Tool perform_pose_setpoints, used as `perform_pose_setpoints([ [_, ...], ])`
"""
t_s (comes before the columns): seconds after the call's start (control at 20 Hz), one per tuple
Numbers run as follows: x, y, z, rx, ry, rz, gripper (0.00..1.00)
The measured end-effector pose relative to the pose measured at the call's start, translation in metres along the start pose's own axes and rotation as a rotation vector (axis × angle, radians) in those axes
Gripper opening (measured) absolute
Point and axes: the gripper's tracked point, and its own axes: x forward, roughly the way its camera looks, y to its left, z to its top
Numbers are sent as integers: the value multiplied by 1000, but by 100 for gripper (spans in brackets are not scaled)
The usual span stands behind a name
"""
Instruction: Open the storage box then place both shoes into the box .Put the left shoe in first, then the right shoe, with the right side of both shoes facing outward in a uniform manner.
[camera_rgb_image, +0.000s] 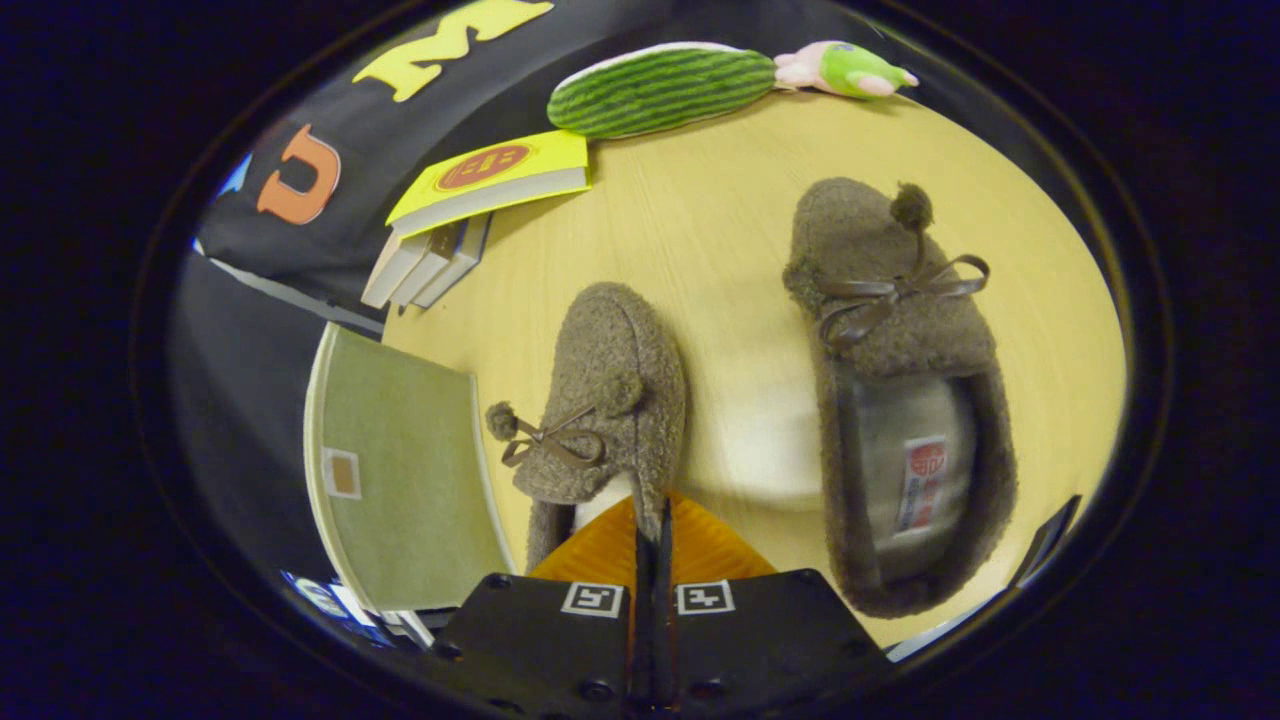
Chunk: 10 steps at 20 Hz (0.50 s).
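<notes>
Jaws pinching the back rim of the near shoe (600, 400), toe pointing far. Other shoe (890, 380) lying to the right on the counter (700, 210). Green box (400, 470) waiting close on the left.

The hand-held gripper (652, 520) has its fingers closed together on the collar edge of the left slipper (605, 400), which sits just ahead of them on the tabletop (720, 260). The second slipper (900, 390) lies to the right, apart from the first, toe pointing away. A green storage box (400, 470) stands just left of the fingers. Beyond are stacked books (470, 210), a striped plush cushion (660, 88) and a small plush toy (845, 70).
</notes>
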Motion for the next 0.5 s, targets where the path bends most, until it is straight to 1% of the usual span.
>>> perform_pose_setpoints([
  [0.1,-13,8,3,24,-32,18,6],
  [0.25,-46,30,4,46,-92,38,6],
  [0.4,-86,62,9,46,-169,50,6],
  [0.5,-112,89,10,55,-219,79,6],
])
